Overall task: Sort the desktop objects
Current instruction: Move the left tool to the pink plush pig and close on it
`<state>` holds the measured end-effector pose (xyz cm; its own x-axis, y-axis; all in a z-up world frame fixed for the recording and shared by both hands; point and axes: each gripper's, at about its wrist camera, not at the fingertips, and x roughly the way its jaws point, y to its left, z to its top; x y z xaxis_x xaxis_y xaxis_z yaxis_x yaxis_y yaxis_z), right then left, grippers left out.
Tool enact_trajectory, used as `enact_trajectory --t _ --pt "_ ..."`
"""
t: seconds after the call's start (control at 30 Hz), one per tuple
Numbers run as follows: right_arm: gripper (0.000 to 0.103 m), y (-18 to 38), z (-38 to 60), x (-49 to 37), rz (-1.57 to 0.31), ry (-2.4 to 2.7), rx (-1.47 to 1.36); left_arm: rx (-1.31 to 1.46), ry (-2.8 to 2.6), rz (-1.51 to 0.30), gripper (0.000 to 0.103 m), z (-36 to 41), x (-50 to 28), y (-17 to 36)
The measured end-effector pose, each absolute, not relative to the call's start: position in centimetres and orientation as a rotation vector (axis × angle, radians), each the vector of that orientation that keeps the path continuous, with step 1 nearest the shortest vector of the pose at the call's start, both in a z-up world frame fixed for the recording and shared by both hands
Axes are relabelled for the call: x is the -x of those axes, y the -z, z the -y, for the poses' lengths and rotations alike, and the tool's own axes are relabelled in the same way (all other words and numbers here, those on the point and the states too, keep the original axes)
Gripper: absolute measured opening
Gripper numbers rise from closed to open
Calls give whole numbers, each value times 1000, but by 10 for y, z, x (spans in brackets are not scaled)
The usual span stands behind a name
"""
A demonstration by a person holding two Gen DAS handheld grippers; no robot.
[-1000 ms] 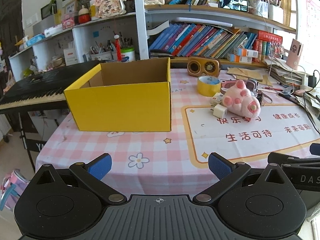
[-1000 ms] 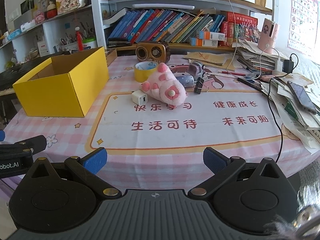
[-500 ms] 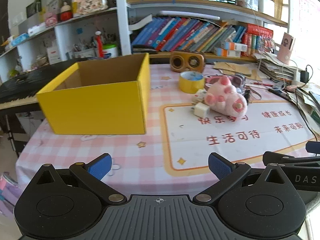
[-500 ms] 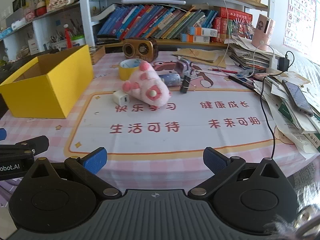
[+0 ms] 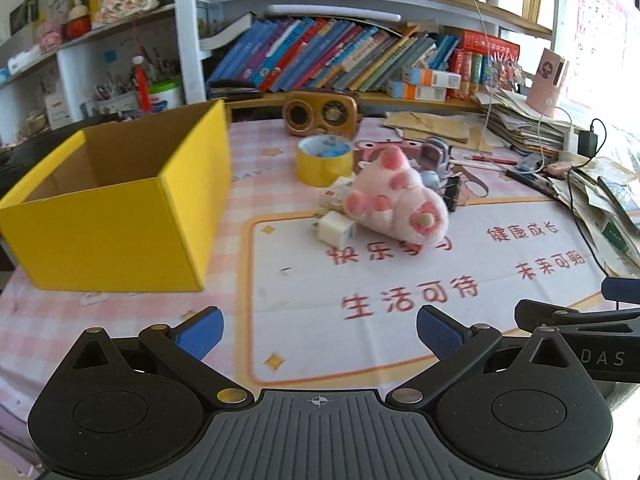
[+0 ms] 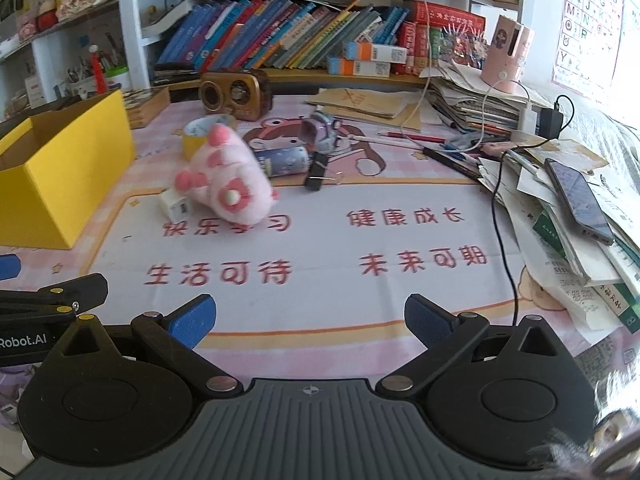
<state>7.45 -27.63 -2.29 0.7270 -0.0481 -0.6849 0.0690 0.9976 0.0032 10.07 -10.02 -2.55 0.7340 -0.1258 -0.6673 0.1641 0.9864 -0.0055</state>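
Pink checked tablecloth (image 5: 120,332) with a white printed mat (image 6: 320,240) covers the desk; bookshelves (image 5: 340,60) are seen behind. Left gripper (image 5: 318,330) and right gripper (image 6: 308,316) are both held low over the near edge, jaws spread wide, nothing gripped. Pink plush toy (image 5: 396,200) is seen ahead of both, well apart from the blue pads (image 5: 200,330), lying on its side on the mat's far edge. White charger cube (image 5: 336,232) is touching its left side; yellow tape roll (image 5: 324,160), small blue can (image 6: 282,162) and black binder clip (image 6: 316,172) are just behind. Open yellow box (image 5: 112,216) stands left of the plush, empty as far as visible. Wooden speaker (image 6: 236,94) is set further back. Paper stack with phone (image 6: 578,200) is piled right. Path to the plush is unobstructed.
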Motion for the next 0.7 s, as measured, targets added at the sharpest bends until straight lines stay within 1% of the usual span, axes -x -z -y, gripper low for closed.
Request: enact_trajectory --t 0.27,0.7 --pt "102 25 310 -102 -766 63 -44 -26 184 -768 103 130 -129 29" --pt "100 23 351 -159 -747 -18 -83 -7 130 -760 102 164 -172 23"
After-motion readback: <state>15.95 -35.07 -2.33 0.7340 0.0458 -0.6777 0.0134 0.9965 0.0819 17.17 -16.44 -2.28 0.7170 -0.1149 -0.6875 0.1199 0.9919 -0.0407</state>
